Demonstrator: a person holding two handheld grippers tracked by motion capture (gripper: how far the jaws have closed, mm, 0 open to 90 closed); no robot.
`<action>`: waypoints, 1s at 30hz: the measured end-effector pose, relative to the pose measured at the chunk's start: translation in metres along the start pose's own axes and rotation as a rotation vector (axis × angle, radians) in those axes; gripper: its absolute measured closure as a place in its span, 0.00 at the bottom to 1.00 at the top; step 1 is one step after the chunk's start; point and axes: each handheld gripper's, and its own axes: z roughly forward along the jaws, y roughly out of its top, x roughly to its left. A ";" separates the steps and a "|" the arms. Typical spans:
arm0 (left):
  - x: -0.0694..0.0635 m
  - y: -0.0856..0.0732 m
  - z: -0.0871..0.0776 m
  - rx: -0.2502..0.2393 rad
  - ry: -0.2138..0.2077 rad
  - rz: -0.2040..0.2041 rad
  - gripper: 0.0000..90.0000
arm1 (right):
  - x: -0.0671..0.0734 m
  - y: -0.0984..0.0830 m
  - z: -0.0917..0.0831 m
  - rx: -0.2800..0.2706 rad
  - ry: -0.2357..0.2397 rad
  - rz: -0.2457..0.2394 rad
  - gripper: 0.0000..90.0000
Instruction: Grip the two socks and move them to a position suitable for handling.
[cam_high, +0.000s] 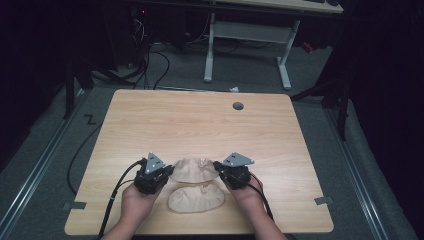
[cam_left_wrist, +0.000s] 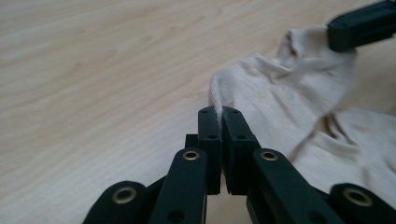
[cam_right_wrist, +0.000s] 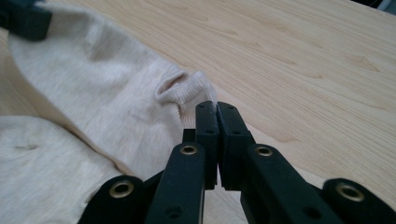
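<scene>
Unmarked beige sock (cam_high: 192, 170), pinched by left tongs (cam_high: 167, 169), right tongs (cam_high: 218, 167)

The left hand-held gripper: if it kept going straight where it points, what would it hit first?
Probably the right hand-held gripper. The left hand-held gripper, pinching the far sock's edge, points along that sock toward it, though depth is unclear.

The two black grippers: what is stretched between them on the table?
In the high view, the upper sock spans from the left gripper to the right gripper, each shut on one end. A second sock lies just nearer the person.
</scene>
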 end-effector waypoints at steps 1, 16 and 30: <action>-0.003 -0.002 -0.004 -0.005 -0.001 0.011 0.97 | 0.000 0.000 -0.001 -0.006 0.006 0.000 0.98; -0.016 -0.020 -0.024 -0.002 -0.044 0.030 0.97 | 0.015 -0.009 -0.036 -0.037 0.009 -0.031 0.98; -0.032 -0.032 -0.022 0.037 -0.097 0.061 0.97 | 0.025 -0.028 -0.050 -0.006 0.016 -0.043 0.98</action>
